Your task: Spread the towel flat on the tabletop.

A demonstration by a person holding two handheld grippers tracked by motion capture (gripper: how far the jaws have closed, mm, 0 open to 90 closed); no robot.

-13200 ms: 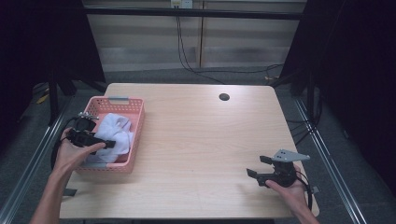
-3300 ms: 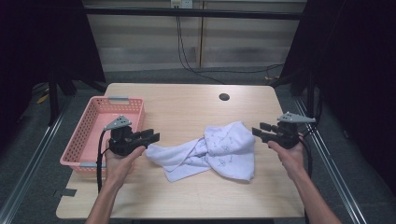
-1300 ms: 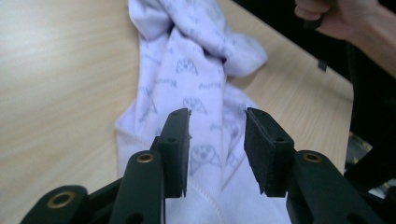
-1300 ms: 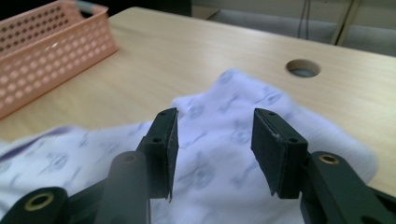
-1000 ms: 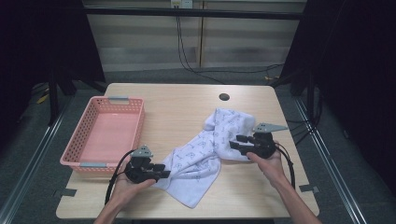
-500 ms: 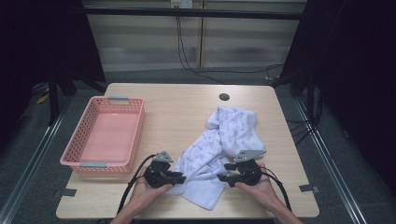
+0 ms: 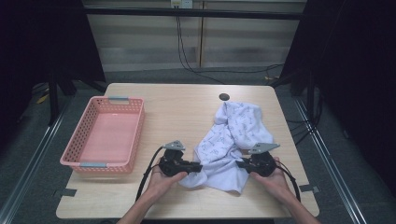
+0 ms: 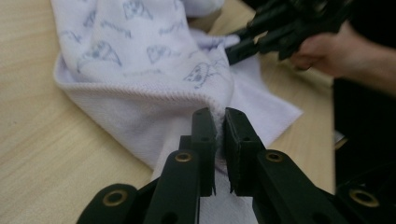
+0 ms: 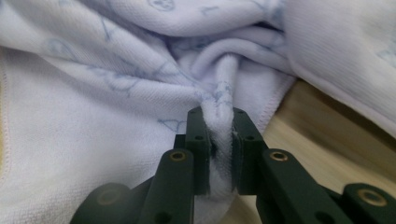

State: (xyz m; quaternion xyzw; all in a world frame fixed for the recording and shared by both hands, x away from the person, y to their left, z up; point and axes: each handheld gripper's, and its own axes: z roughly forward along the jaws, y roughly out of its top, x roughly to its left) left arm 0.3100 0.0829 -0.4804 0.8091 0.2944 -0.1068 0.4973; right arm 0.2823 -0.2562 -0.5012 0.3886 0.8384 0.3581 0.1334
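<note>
One printed white towel, one pink basket, two grippers. Towel lies rumpled on the surface, long axis from near edge toward far right. Left gripper and right gripper have just closed, each clamping a near fold. Gripper views show fingers biting cloth.

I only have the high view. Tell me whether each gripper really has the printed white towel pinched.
Observer: The left gripper has a hemmed fold of the white printed terry towel clamped between its black jaws, which have just been closing.
Operator: Now report the right one.
Observer: The right gripper squeezes a bunched ridge of cloth between its jaws, which also just closed.
Operator: Say what lies under that pinch.
Observer: Pale wooden tabletop shows just beside it, right of the jaws.
</note>
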